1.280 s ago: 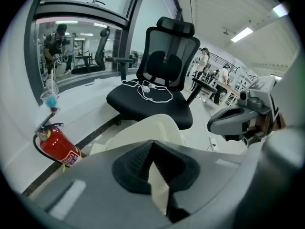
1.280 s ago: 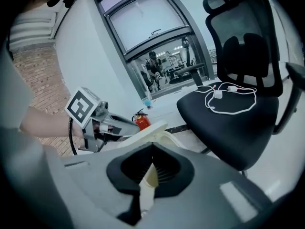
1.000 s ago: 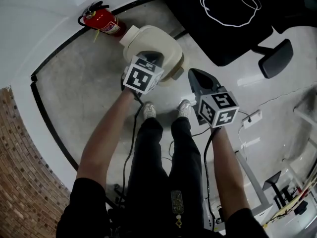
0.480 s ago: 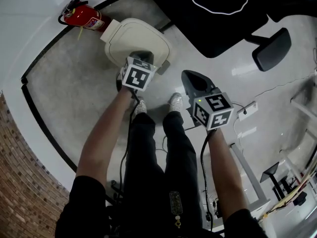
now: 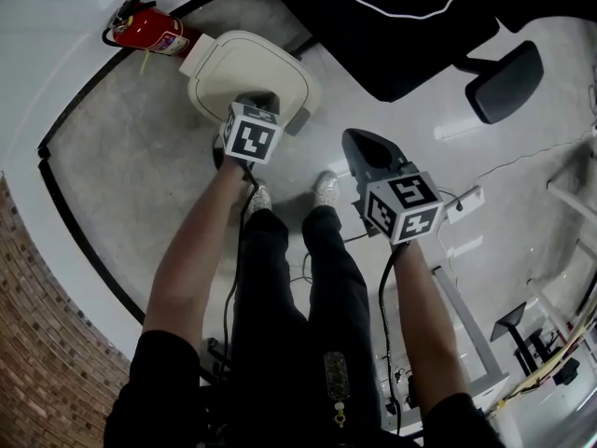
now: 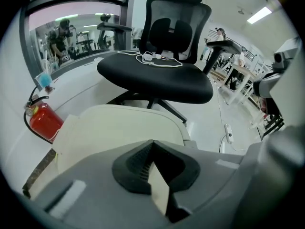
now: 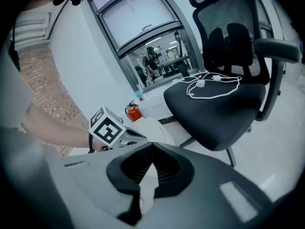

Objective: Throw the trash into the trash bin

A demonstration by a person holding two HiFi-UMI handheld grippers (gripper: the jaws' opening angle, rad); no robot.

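Observation:
The cream trash bin stands on the floor with its lid down, just ahead of the person's feet. It also fills the lower part of the left gripper view. My left gripper is shut and points steeply down over the near edge of the lid; contact cannot be made out. My right gripper hangs to the right of the bin with its jaw tips together. A pale sliver shows in the gap behind its tips; whether it is a held scrap I cannot tell.
A red fire extinguisher lies by the curved wall behind the bin. A black office chair with a white cable on its seat stands right of the bin. A power strip lies on the floor at right. A brick wall rises at left.
My left gripper has come down onto the near edge of the bin lid. The right gripper has shifted slightly. The head view has swung, so the bin and extinguisher sit further up and left.

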